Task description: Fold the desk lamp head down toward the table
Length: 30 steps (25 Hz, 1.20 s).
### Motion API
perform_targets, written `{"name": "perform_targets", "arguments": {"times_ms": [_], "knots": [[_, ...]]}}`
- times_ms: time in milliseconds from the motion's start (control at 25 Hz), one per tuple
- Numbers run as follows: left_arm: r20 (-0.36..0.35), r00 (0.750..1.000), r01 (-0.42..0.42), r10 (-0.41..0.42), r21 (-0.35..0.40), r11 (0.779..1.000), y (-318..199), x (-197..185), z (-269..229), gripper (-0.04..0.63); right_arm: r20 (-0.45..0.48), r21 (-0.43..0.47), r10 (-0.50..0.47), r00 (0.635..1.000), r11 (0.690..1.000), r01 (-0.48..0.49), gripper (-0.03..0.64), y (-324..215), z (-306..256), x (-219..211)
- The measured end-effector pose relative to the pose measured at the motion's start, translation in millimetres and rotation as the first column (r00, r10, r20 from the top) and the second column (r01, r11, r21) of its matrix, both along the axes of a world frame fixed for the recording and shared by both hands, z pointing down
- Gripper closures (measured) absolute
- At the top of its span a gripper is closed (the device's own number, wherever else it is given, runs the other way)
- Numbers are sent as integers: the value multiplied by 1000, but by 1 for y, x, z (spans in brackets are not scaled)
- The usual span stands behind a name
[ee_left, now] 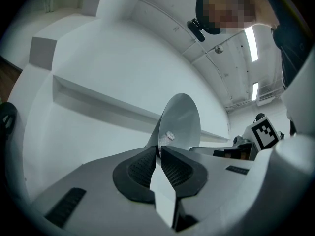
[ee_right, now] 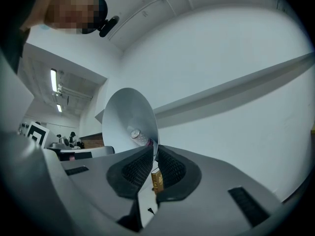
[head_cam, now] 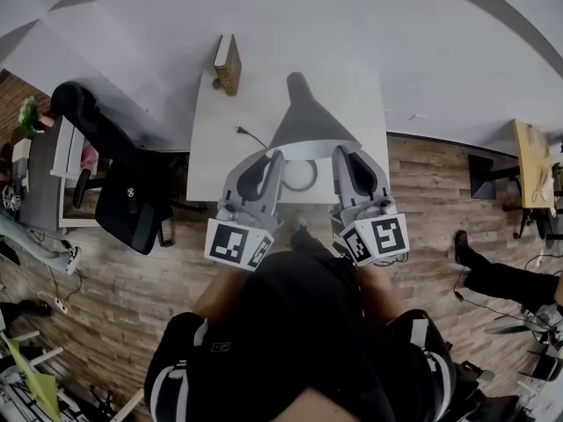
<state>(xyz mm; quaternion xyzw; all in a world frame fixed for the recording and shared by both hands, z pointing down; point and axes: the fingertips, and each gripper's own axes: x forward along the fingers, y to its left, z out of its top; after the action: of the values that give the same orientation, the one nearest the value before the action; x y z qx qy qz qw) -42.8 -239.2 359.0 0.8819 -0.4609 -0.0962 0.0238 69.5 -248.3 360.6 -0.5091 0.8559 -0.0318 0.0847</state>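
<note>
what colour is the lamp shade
The lamp shade is plain grey, seen best in the head view.

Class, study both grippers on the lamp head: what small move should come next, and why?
Probably tilt the lamp head gently down toward the table, evenly on both sides. The left gripper and right gripper each pinch its rim on opposite sides, and its open mouth faces the grippers, not the tabletop.

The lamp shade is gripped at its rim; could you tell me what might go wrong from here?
The left gripper and right gripper pinch only the thin rim of the lamp shade, so it may slip free. Uneven pushing could twist it sideways. The cord beside it might get trapped.
</note>
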Motion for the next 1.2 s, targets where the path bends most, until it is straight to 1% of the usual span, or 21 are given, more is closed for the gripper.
{"name": "perform_targets", "arguments": {"times_ms": [240,560,760,920,1000,1200], "knots": [[2,1000,7,-7,-14,1000,4,-1,15,552,-5,-22,14,1000,1000,-14,580,4,15,1],[42,999,4,-3,-39,999,6,0,39,558,-3,-46,19,1000,999,-19,586,7,42,2],[89,996,13,-11,-24,1000,8,1,55,558,-17,-28,13,1000,1000,-14,586,8,59,3],[72,997,19,-17,-18,1000,10,1,65,560,-29,-28,8,1000,1000,-9,588,10,75,2],[85,996,20,-19,-7,1000,10,1,70,560,-43,-30,0,999,1000,-1,588,10,82,2],[138,989,42,-43,12,999,8,3,91,563,-85,-73,2,996,997,-8,589,6,104,4]]}}
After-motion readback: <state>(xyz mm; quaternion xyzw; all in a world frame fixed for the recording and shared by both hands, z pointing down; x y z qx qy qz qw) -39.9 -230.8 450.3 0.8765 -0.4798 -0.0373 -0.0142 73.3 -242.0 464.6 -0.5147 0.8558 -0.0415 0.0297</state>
